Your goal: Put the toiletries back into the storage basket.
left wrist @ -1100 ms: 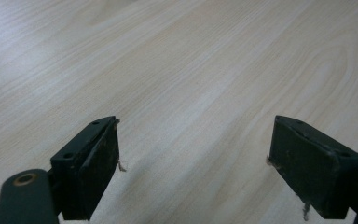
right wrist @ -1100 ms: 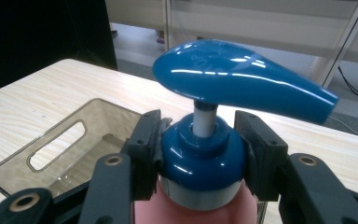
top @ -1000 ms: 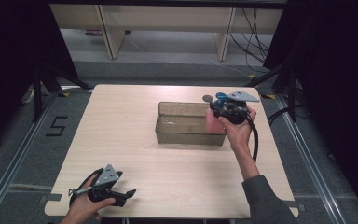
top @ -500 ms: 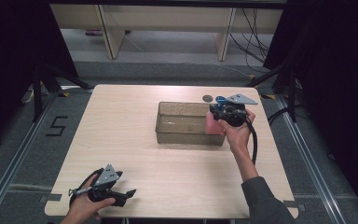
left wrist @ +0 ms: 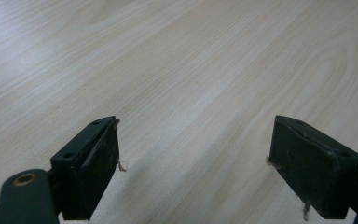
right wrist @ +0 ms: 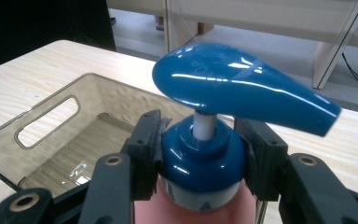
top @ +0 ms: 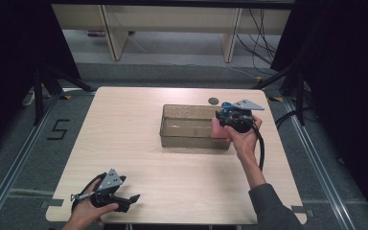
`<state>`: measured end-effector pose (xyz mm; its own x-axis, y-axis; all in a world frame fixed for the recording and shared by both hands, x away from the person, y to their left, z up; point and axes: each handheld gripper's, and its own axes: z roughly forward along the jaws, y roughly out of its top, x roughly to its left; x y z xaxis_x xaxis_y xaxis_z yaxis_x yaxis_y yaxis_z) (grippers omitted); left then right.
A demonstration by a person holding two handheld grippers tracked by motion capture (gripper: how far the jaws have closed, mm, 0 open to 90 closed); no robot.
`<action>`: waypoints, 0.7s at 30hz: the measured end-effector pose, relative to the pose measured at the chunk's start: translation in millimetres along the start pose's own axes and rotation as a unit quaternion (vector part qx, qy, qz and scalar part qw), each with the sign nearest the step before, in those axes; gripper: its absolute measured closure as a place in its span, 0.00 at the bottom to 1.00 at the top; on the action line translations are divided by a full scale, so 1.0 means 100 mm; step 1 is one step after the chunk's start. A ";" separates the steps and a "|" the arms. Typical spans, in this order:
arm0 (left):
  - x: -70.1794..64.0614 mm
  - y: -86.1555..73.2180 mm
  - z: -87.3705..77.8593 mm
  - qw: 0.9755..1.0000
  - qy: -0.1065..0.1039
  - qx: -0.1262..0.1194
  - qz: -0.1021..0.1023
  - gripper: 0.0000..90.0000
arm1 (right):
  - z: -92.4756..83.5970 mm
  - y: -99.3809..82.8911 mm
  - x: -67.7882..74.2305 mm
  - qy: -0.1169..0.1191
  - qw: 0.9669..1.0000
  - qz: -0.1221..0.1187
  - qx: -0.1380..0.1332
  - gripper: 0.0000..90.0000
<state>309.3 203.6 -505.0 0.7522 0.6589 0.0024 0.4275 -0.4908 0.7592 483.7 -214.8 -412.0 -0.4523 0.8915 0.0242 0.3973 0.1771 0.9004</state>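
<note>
A pink pump bottle with a blue pump head stands upright at the right end of a clear rectangular bin. My right gripper is shut on the bottle's blue collar, one pad on each side of it. The pink body lies within the bin's outline; whether its base touches the bin floor is hidden. My left gripper rests on the table near the front left corner. In the left gripper view its jaws stand wide open over bare wood.
The light wooden table carries a small dark round mark just behind the bin. The bin has a handle cut-out in its end wall and nothing else inside. Pale shelving stands beyond the table; dark stands flank it.
My right gripper has shifted slightly toward the near side with the bottle in it. The left gripper has kept still.
</note>
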 end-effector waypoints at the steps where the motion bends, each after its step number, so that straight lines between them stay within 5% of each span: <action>1: 0.00 0.00 0.00 1.000 0.000 0.001 0.002 0.17 | 0.01 -0.01 0.00 -0.003 1.000 -0.003 -0.004 0.60; 2: -0.01 0.00 0.00 1.000 -0.005 0.001 -0.006 0.17 | 0.00 -0.02 0.01 0.002 1.000 0.014 0.003 0.60; 6: 0.00 0.00 0.00 1.000 -0.001 0.000 -0.002 0.17 | 0.01 -0.04 -0.02 -0.001 1.000 -0.009 0.002 0.60; 12: 0.00 0.00 0.00 1.000 -0.002 0.000 -0.002 0.17 | 0.01 -0.07 0.00 -0.004 1.000 0.014 0.006 0.60; 14: 0.00 0.00 0.00 1.000 0.000 0.000 -0.001 0.17 | 0.01 -0.08 -0.03 -0.002 1.000 -0.002 0.004 0.60; 18: 0.00 0.00 0.00 1.000 0.000 0.000 -0.001 0.17 | 0.02 -0.10 -0.02 0.001 1.000 0.012 0.008 0.60; 20: 0.00 0.00 0.00 1.000 0.001 0.000 -0.001 0.17 | 0.02 -0.11 -0.04 -0.002 1.000 0.000 0.007 0.60; 21: 0.00 0.00 0.00 1.000 0.000 0.000 -0.001 0.17 | 0.01 -0.12 -0.01 0.000 1.000 0.016 0.013 0.60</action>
<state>309.3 203.7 -505.1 0.7513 0.6600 0.0021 0.4284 -0.4900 0.7592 480.7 -217.5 -423.0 -0.4387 0.8971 0.0528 0.4323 0.1592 0.8875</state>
